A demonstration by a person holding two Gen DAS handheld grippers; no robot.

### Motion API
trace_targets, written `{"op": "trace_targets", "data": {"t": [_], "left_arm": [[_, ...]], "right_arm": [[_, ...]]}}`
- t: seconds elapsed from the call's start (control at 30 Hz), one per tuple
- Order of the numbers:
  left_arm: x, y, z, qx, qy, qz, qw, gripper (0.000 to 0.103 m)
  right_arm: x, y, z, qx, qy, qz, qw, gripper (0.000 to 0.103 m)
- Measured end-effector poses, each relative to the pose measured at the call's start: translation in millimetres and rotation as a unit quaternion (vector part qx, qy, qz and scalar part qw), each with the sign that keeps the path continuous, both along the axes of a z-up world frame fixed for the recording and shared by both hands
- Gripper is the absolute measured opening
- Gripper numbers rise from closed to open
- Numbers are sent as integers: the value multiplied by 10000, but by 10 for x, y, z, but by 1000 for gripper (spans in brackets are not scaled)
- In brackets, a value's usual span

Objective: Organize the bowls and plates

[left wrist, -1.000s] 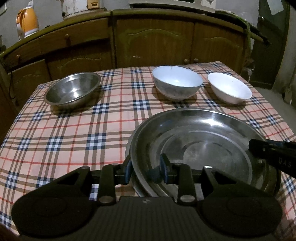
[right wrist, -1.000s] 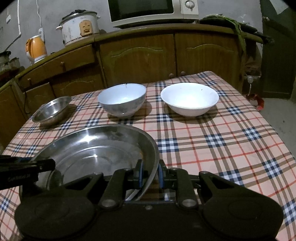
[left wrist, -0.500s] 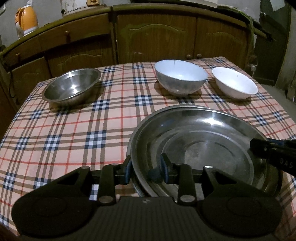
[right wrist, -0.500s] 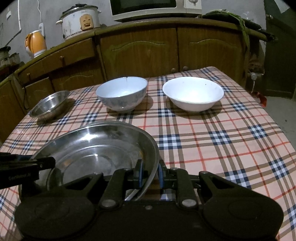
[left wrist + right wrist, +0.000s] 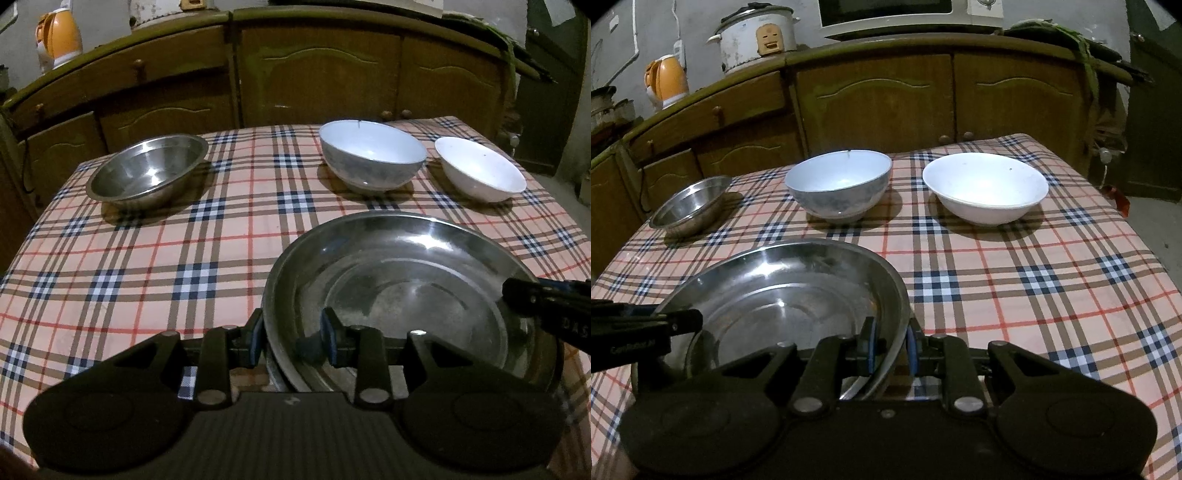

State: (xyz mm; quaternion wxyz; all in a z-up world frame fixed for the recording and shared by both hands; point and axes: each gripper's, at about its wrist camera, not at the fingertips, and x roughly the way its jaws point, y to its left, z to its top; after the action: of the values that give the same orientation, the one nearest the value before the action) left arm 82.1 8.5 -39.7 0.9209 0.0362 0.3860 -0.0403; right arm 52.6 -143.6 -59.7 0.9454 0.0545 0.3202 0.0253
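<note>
While the checked cloth-covered table carried every dish, the wide shallow steel plate lay at its near edge on a second rim that showed just beneath it. Compared with a second earlier, the views had tipped slightly and the far bowls sat lower in them; the plate itself had not shifted, so stacking appeared finished and release was probably the step in hand. Beyond stood the grey-blue enamel bowl, the small steel bowl at far left and the white bowl at far right, all well apart and unstacked. Both tools pointed obliquely down from opposite sides. The left gripper straddled the plate's rim with its inner pad visibly clear, a loose, narrow gap. The right gripper was clamped narrowly on the opposite rim.
</note>
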Motion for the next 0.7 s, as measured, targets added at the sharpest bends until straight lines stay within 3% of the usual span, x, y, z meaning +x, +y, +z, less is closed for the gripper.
{"op": "trace_targets", "data": {"t": [0.37, 0.47, 0.53, 0.6, 0.7], "left_arm": [[11, 73, -34, -110, 85, 92, 9999, 37], [-13, 120, -22, -170, 91, 159, 9997, 48], [-39, 157, 0, -195, 50, 220, 9996, 62], [-69, 198, 28, -217, 6, 284, 9994, 70], [-63, 259, 30, -259, 46, 403, 9988, 81]], "right_arm": [[0, -1, -48, -90, 97, -15, 9999, 25], [-58, -55, -45, -97, 89, -114, 9998, 42], [-112, -100, -33, -104, 71, -206, 9997, 61], [-177, -160, -8, -50, 14, -309, 9995, 69], [-240, -233, 15, 150, 18, -340, 9993, 71]]}}
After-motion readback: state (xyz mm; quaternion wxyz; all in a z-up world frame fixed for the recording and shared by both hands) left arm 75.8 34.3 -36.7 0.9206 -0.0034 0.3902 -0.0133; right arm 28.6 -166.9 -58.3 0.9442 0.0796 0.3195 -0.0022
